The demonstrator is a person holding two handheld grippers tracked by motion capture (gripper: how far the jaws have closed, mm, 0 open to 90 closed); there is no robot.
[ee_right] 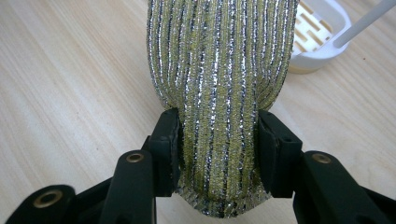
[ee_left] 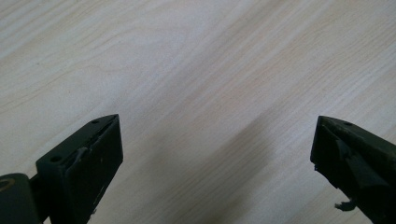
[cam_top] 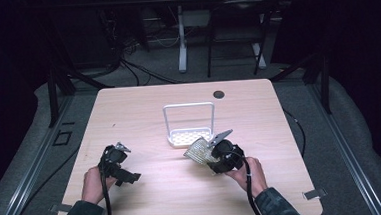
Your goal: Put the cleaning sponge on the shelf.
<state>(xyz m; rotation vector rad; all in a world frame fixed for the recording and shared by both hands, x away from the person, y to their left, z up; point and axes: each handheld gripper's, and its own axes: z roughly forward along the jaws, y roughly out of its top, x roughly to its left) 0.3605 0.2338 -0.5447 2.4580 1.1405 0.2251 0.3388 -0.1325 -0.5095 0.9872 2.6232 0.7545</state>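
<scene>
Item: sponge (ee_right: 223,88), gold/silver striped, no label legible. Loc: mid-surface (cam_top: 143,110), nearer front edge, just beside white rack (cam_top: 190,136), rack tray w/ nothing in it. Right tool (ee_right: 218,140) clamped on sponge. Left tool (ee_left: 217,154) wide apart, nothing held.

A light wooden table (cam_top: 143,110) with rounded corners carries the scene — its pale grain runs lengthwise, and a small dark round grommet hole (cam_top: 219,94) sits near its far edge. Directly on the tabletop, about the middle, stands a white plastic rack (cam_top: 190,132) — a slotted tray base with a tall rectangular wire-like handle frame rising upright from it. Two small metal clips (cam_top: 313,194) hold the near edge at the corners.
</scene>
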